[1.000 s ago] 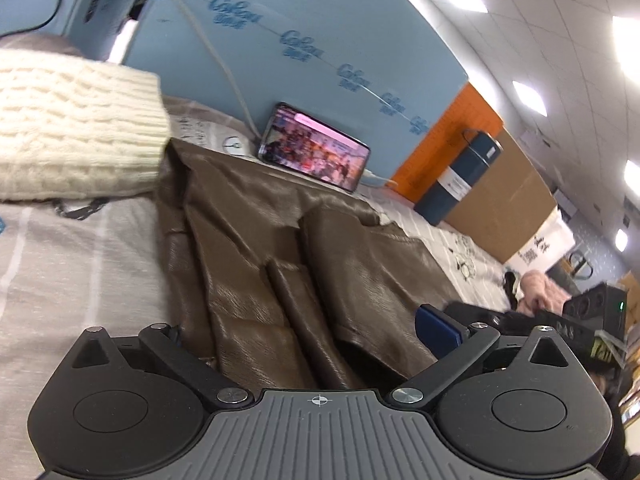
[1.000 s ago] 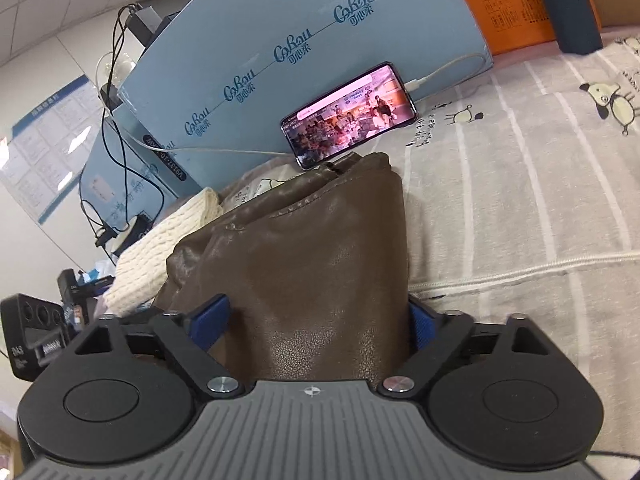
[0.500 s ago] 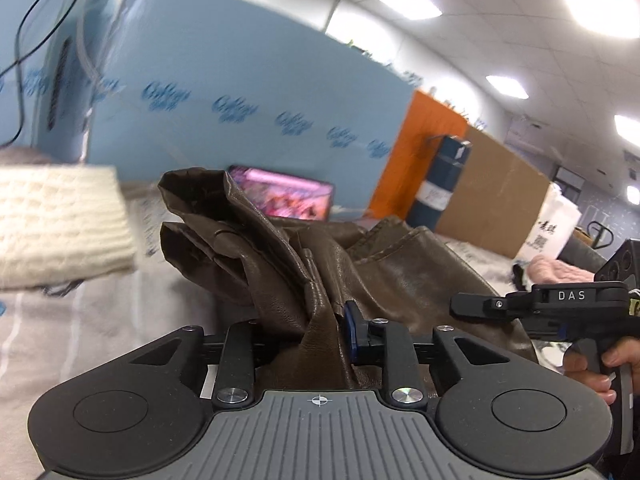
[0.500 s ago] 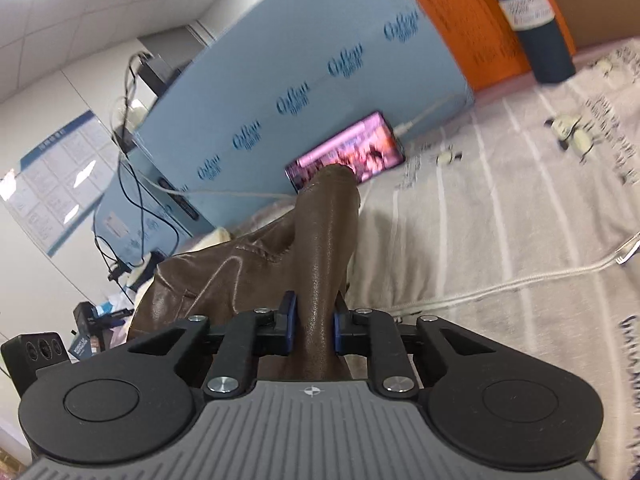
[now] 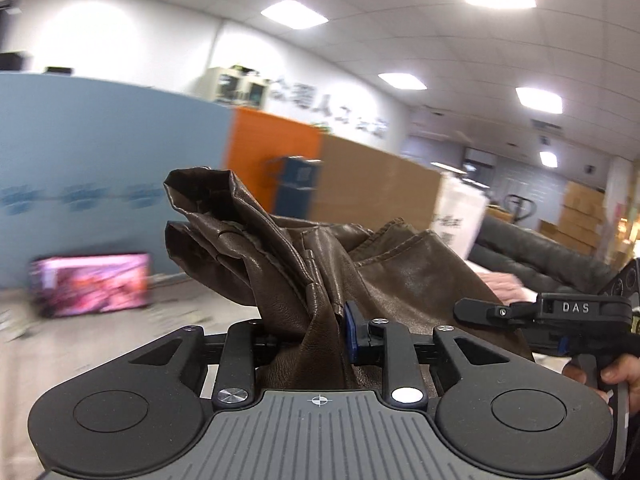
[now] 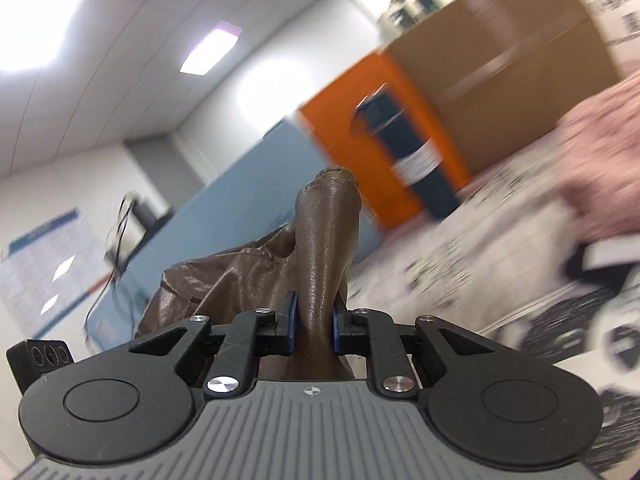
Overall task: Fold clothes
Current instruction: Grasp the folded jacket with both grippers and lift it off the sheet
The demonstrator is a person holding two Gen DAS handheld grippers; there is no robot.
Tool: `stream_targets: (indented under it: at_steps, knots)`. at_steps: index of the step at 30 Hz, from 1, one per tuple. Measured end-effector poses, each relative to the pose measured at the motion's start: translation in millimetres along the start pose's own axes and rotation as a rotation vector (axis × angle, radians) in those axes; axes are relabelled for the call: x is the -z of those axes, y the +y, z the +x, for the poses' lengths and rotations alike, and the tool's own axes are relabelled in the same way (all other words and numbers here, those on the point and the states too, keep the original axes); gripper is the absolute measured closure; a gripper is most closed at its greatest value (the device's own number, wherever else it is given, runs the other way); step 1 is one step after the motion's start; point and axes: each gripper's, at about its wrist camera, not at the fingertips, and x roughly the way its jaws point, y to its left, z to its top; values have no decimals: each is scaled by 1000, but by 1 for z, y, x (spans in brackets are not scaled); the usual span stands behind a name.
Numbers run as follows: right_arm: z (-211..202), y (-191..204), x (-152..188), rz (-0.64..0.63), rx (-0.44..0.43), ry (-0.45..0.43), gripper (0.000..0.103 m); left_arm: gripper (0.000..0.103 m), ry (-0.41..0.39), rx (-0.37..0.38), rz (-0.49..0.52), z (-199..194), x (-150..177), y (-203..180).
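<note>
- The brown leather garment (image 5: 304,280) is glossy and dark chocolate in colour, with a fine grain, stitched seams and soft creases that catch the ceiling light.
- It is raised off the bedsheet (image 5: 100,344) and bunched between the two grippers, with no flat panel showing.
- The left gripper (image 5: 308,336) pinches a thick gathered wad of the leather; its blue-padded fingers (image 5: 351,332) are drawn in close against the folds.
- Above that grip, the material fans out into crumpled flaps, one of them curling over to the upper left with a rolled edge.
- To the right, a broader sheet of the same leather slopes down towards the right gripper (image 5: 552,316), which shows at the edge of the left wrist view, held in a hand (image 5: 616,376).
- In the right wrist view, the fingers (image 6: 289,320) of the right gripper (image 6: 313,322) press on a narrow upright roll of the leather that stands up like a post, with a stitched hem at its tip.
- More of the garment sags away to the left behind that roll.
- A lit phone (image 5: 90,284) stands on the sheet against the blue panel (image 5: 100,152), blurred.
</note>
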Motion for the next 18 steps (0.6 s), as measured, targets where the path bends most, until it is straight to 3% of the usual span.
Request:
stream_targets:
  at_steps: [11,15,18]
  knots:
    - [-89,-76,-51,-19,224,-299,88,78,-4,238,-4,137,-26,-89]
    - [-98,-108,-69,-1,323,-341,88,78,2,296,-36,186,-25,-114]
    - [-95,-129,-79,-29,416,-361,88,79,34,299,-67,218,-18,-126]
